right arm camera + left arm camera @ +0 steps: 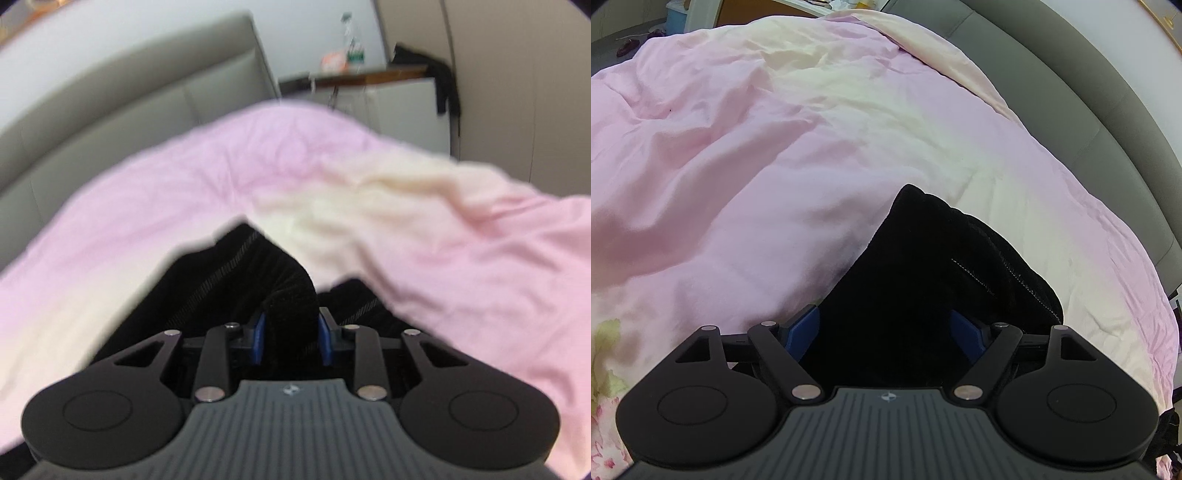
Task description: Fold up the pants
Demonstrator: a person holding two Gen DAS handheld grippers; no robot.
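Both claws hold one pair of black pants on the bed's pink blanket, the left claw spread wide around the cloth, the right claw pinched on a fold, a gray headboard behind.

Both grippers — left gripper, right gripper — black linkages, silver screws, blue fingers, ribbed grey housing
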